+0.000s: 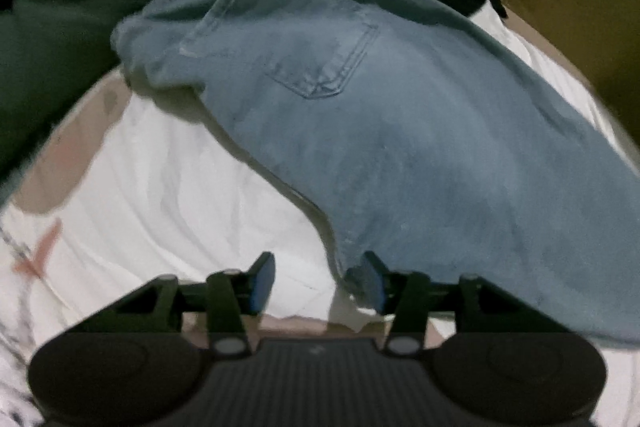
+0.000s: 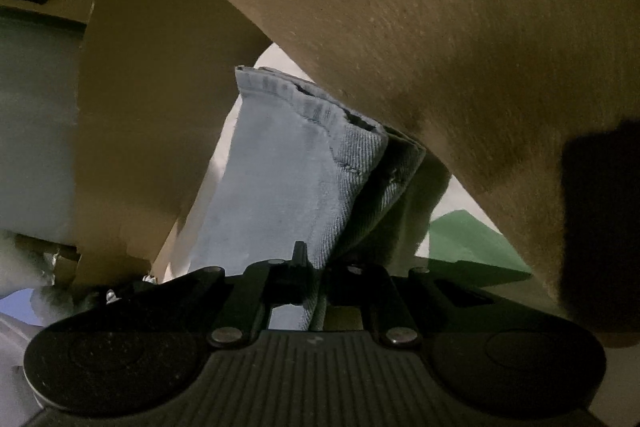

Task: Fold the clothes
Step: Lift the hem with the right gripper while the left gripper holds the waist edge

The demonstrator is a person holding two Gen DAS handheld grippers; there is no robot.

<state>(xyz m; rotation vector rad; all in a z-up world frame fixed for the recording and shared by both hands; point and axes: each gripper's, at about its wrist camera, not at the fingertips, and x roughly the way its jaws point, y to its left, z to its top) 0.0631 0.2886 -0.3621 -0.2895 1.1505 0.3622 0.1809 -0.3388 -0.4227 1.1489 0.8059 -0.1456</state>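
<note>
Both grippers worked the jeans [image 1: 400, 131]: left gripper [image 1: 320, 283] spread beside the fabric edge, right gripper [image 2: 316, 275] pinching the hem [image 2: 304, 99].

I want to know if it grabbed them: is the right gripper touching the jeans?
Touching. The right wrist view shows the right gripper shut on the jeans.

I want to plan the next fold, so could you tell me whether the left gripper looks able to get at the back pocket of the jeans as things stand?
Probably yes. The left gripper is open, nothing pinched, and the back pocket faces up on the jeans ahead, with nothing lying over it.
</note>
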